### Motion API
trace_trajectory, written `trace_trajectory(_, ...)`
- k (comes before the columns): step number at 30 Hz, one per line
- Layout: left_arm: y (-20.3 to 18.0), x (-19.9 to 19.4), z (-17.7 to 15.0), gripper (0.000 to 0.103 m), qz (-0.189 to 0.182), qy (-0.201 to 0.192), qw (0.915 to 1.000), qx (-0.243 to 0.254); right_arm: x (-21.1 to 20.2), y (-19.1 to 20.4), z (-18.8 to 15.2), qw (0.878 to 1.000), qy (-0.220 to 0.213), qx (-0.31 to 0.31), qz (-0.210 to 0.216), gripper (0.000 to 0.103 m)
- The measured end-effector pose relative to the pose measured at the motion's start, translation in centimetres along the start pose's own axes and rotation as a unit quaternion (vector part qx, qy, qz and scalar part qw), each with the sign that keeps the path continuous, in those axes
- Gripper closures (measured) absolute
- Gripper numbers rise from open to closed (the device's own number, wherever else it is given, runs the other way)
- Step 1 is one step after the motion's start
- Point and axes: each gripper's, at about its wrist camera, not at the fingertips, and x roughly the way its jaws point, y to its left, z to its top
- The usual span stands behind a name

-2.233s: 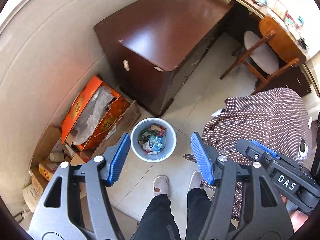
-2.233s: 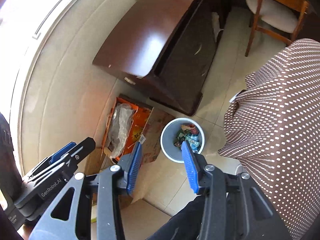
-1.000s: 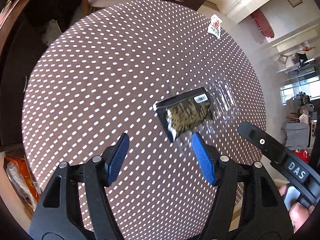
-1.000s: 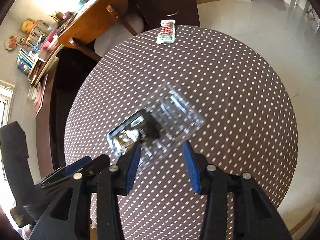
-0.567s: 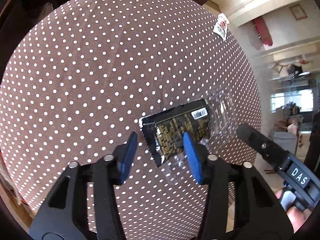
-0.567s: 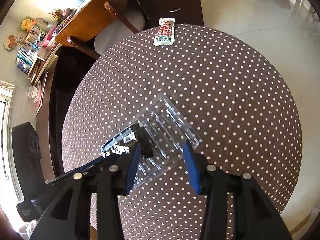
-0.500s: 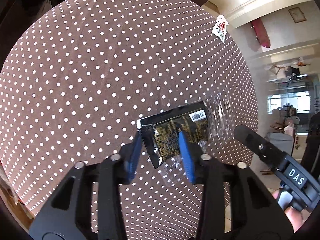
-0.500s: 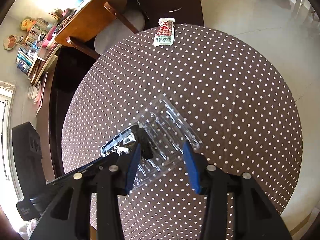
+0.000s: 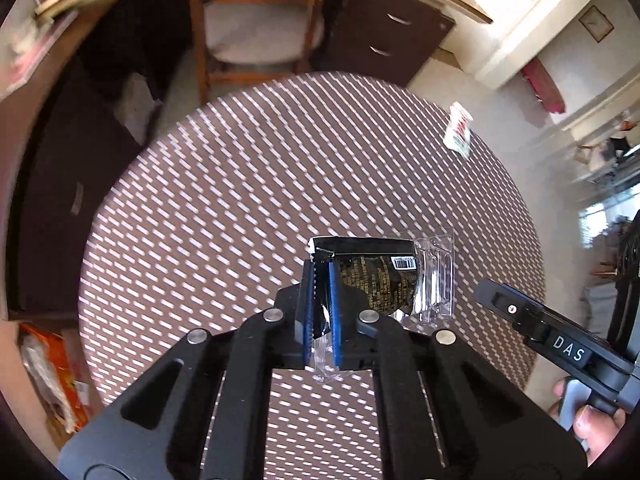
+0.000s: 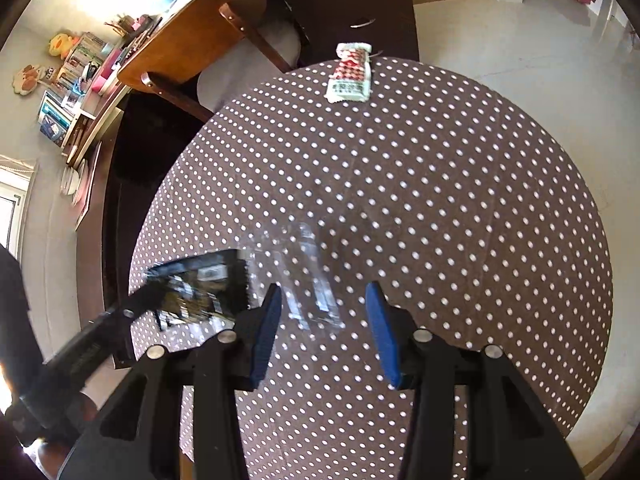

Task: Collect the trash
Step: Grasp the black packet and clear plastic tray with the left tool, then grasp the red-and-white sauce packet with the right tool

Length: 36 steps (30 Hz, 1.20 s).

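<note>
With our left tongs (image 9: 320, 304) closing on the edge of the black snack wrapper (image 9: 372, 280) and its clear plastic tray (image 9: 438, 276) above the polka-dot desk (image 9: 240, 200), our right tongs (image 10: 324, 328) hang open and empty, leaving the red-and-white packet (image 10: 350, 74) at the far rim.

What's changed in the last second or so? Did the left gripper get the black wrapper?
Yes. The left gripper, open above the table a second ago, has been closing and now pinches the black wrapper, with the clear plastic tray coming along. The right gripper stayed open, holding nothing. The red-and-white packet still lies at the polka-dot tablecloth's far edge.
</note>
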Motion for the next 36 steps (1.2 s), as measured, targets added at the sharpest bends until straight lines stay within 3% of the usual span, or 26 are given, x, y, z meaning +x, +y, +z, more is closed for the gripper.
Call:
trace_trajectory(6, 3.1, -2.4, 2.1, 0.097, 0.043, -0.040, 0.9979, -0.029, 0.9, 1.7, 2.1, 1.000, -0.006, -0.016, 0.001, 0.059)
trace_trajectory(14, 4.9, -4.7, 4.7, 0.097, 0.113, -0.098, 0.9875, -0.050, 2.9, 3.0, 6.7, 0.999, -0.035, -0.014, 0.001, 0.059)
trace_trajectory(25, 5.3, -3.1, 6.1, 0.097, 0.128, -0.094, 0.9858, -0.053, 6.8, 1.8, 12.9, 0.995, -0.087, -0.005, -0.057, 0.059)
trace_trajectory(33, 6.1, -3.3, 5.6, 0.097, 0.129, -0.096, 0.9847, -0.067, 9.5, 2.8, 15.1, 0.985, -0.111, -0.053, -0.124, 0.060)
trace_trajectory(35, 6.3, -3.7, 5.3, 0.097, 0.130, -0.098, 0.9841, -0.070, 9.7, 2.9, 15.1, 0.984, -0.110, -0.059, -0.125, 0.074)
trace_trajectory(36, 6.6, -4.0, 5.1, 0.097, 0.128, -0.098, 0.9841, -0.074, 9.7, 3.0, 15.1, 0.985, -0.108, -0.062, -0.117, 0.076)
